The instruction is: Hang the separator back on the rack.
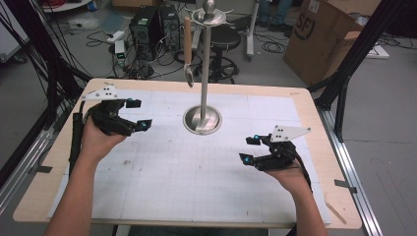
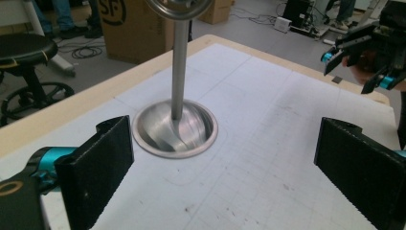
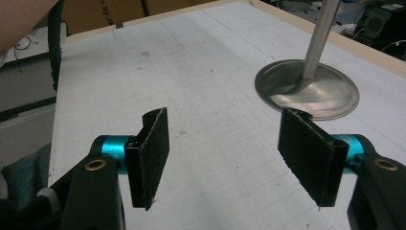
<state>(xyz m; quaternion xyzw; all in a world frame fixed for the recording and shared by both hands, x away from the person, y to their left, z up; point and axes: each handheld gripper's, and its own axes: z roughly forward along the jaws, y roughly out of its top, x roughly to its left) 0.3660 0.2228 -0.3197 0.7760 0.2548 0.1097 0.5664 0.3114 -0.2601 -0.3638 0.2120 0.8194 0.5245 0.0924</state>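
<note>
Two hand-held grippers over the white gridded mat [image 1: 162, 177], both empty. Left gripper [image 1: 132, 114], up at the mat's left, spread wide with nothing between the pads [image 2: 98, 167]. Right gripper [image 1: 250, 149], low at the mat's right, parted about halfway, bare mat showing between its jaws in the right gripper view; nothing held there either.

Between them, toward the far edge: a steel utensil stand [image 1: 202, 119], round base flat on the mat, slim pole upright, hook ring at the top. One wooden-handled spoon [image 1: 188, 54] hanging from that ring, bowl down, clear of the mat and just left of the pole. Hung that way, probably, to keep it off the surface and easy to lift away.

Spoon well above and beyond the left gripper, off to its right; stand base near that gripper's jaws, straight ahead in the left gripper view. Wide spread judged as readiness to take the handle, or as a release just completed; cannot tell which.
</note>
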